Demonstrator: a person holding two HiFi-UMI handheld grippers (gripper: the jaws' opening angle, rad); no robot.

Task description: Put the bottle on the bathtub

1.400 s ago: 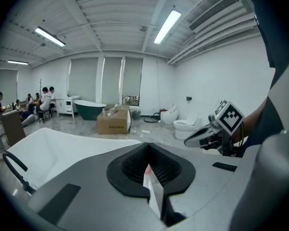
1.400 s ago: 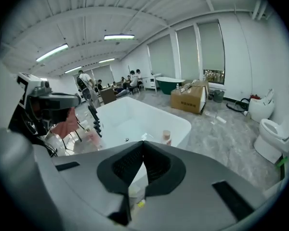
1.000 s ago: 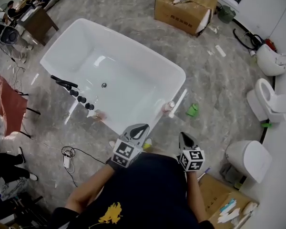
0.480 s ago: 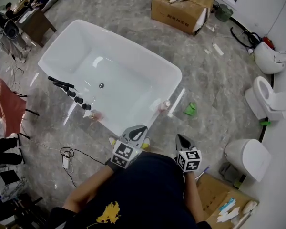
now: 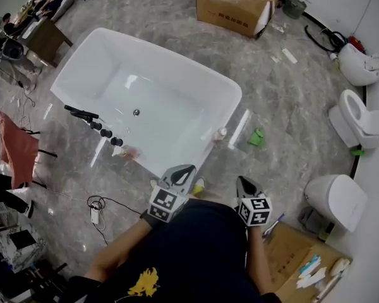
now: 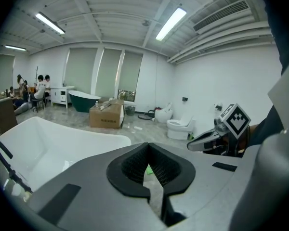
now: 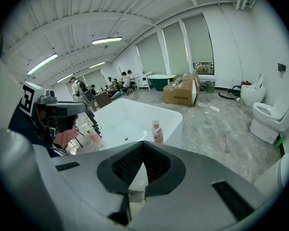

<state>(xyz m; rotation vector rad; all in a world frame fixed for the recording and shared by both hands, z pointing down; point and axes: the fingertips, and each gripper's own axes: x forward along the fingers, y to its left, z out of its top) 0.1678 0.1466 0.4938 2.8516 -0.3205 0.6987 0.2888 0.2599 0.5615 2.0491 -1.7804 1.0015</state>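
Jaws: left gripper (image 5: 184,171) together, empty | right gripper (image 5: 242,182) together, empty | bottle (image 5: 222,133) upright on bathtub (image 5: 170,100) near-right rim, well apart from both

**No print I can read from here**

Far ahead of my fingers (image 5: 180,177), the cardboard box (image 5: 230,11) carries a line of dark print along its side, too small for me to make out. The bottle (image 7: 157,131) on the bathtub (image 5: 230,93) rim, ahead of my right fingers, has reddish marking on it, perhaps lettering, but it blurs. Behind my fingertips, the cube (image 5: 165,204) on my left gripper (image 5: 186,170) and the cube (image 5: 253,210) on my right gripper (image 5: 241,180) show only black-and-white square patterns, no letters or digits.
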